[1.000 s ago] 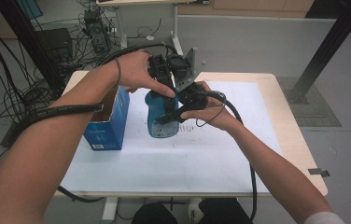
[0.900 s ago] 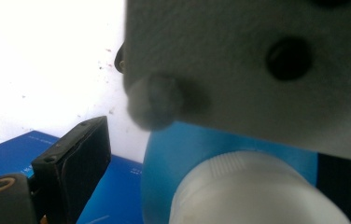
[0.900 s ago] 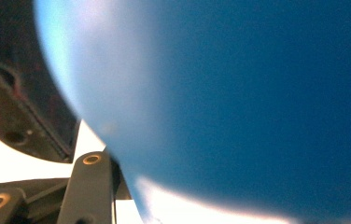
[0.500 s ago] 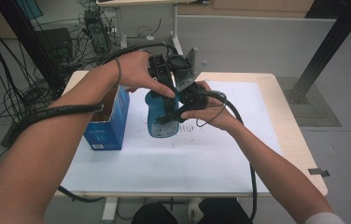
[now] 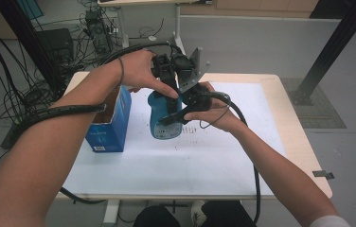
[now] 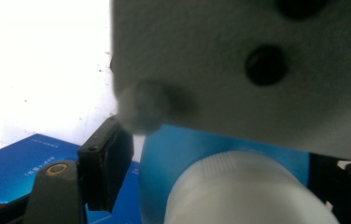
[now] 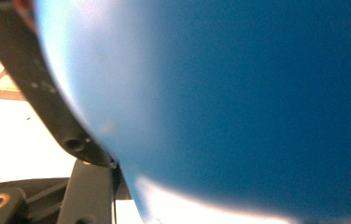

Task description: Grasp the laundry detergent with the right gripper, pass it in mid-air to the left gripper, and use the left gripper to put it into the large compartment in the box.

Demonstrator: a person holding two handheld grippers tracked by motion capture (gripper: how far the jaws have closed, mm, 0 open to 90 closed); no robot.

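Blue bottle (image 5: 165,124) clamped upright by right gripper (image 5: 178,115); left gripper (image 6: 211,186), its jaws just closing around the white cap (image 6: 243,191), grip unconfirmed; unscrewing apparently remains.

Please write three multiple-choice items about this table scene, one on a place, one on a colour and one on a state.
1. Where does the open blue box stand relative to the blue bottle in the high view?
A. To its left
B. To its right
C. On top of it

2. What colour is the bottle's cap in the left gripper view?
A. Red
B. White
C. Black

3. How does the right gripper stand?
A. Wide open above the table
B. Lying on the table
C. Shut on the bottle's body

Answers: 1 A, the box stands at the bottle's left on the white mat. 2 B, the ribbed cap is white between the black jaws of the left gripper, which have just been closing around it. 3 C, the bottle's blue body lies right against the jaw in the right gripper view.
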